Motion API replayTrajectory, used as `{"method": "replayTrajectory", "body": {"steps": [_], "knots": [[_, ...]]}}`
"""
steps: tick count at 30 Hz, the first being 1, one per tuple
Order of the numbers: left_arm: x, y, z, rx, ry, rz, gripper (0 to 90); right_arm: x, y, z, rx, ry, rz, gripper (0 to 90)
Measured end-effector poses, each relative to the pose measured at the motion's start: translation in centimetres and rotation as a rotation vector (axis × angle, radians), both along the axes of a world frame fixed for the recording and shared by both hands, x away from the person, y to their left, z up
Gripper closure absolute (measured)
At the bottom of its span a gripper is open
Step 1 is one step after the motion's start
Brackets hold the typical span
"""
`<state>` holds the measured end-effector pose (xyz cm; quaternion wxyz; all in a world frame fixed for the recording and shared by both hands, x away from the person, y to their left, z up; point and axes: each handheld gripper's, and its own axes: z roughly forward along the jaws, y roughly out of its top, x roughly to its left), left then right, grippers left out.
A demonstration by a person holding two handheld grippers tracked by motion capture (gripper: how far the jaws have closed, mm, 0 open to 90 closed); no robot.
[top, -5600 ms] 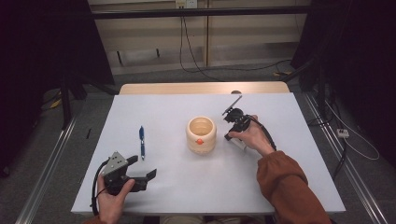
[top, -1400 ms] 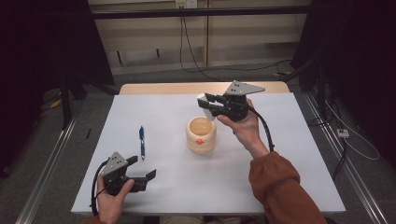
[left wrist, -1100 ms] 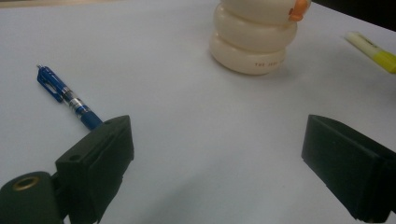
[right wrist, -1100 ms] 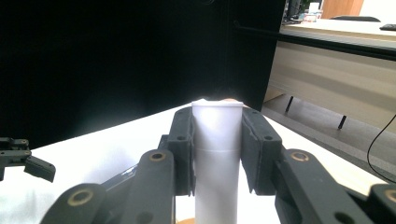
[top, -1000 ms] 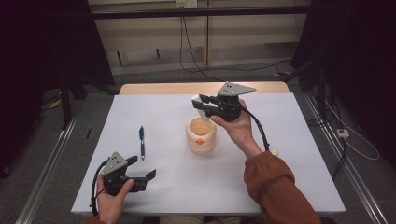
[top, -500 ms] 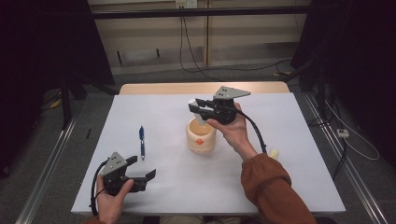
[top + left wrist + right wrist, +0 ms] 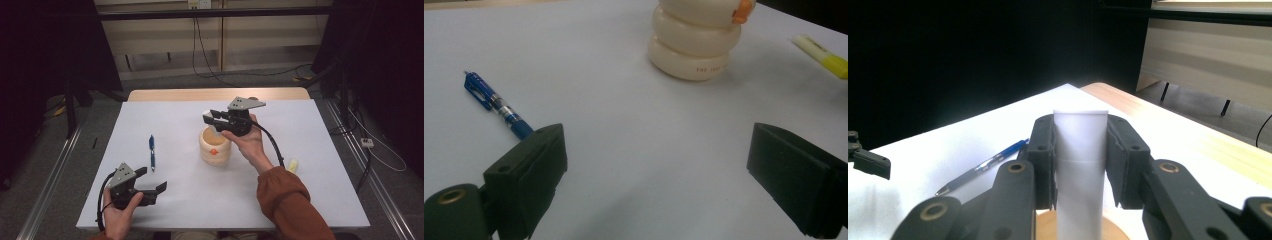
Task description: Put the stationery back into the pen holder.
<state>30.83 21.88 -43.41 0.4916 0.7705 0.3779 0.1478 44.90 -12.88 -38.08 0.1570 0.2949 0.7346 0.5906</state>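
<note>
white tube [image 7: 1081, 165]: lower end cut off | cream holder [image 7: 696, 37]: top cropped

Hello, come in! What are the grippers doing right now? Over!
Right gripper shut on white tube, above the holder. Left gripper open, low on the table. Nothing in the way.

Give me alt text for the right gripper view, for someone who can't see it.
The right gripper clamps an upright white tube between its black jaws, just above a cream holder. Beyond, a blue pen lies on the white table.
</note>
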Motion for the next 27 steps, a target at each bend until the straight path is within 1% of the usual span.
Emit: {"method": "replayTrajectory", "body": {"steps": [4,7,13,18,23,24,27], "knots": [[0.0,0.0,0.0,0.000,-0.002,0.002,9.1,0.1,0.0,-0.3,-0.004,0.008,0.000,67.7],[0.0,0.0,0.0,0.001,-0.001,0.001,9.1,0.0,-0.1,-0.5,0.004,0.007,0.000,67.7],[0.0,0.0,0.0,0.001,-0.001,0.000,9.1,0.0,-0.3,-1.4,-0.002,0.025,-0.007,67.6],[0.0,0.0,0.0,0.001,-0.001,0.000,9.1,0.0,-0.4,-1.7,-0.005,0.031,-0.009,67.6],[0.0,0.0,0.0,0.000,-0.001,0.001,9.1,0.0,-0.5,-1.9,-0.013,0.047,-0.012,67.3],[0.0,0.0,0.0,0.000,-0.001,0.000,9.1,0.0,-0.5,-1.9,-0.013,0.052,-0.013,67.0],[0.0,0.0,0.0,0.000,-0.001,0.000,9.1,0.1,-0.7,-2.0,-0.006,0.067,-0.016,61.4]]}}
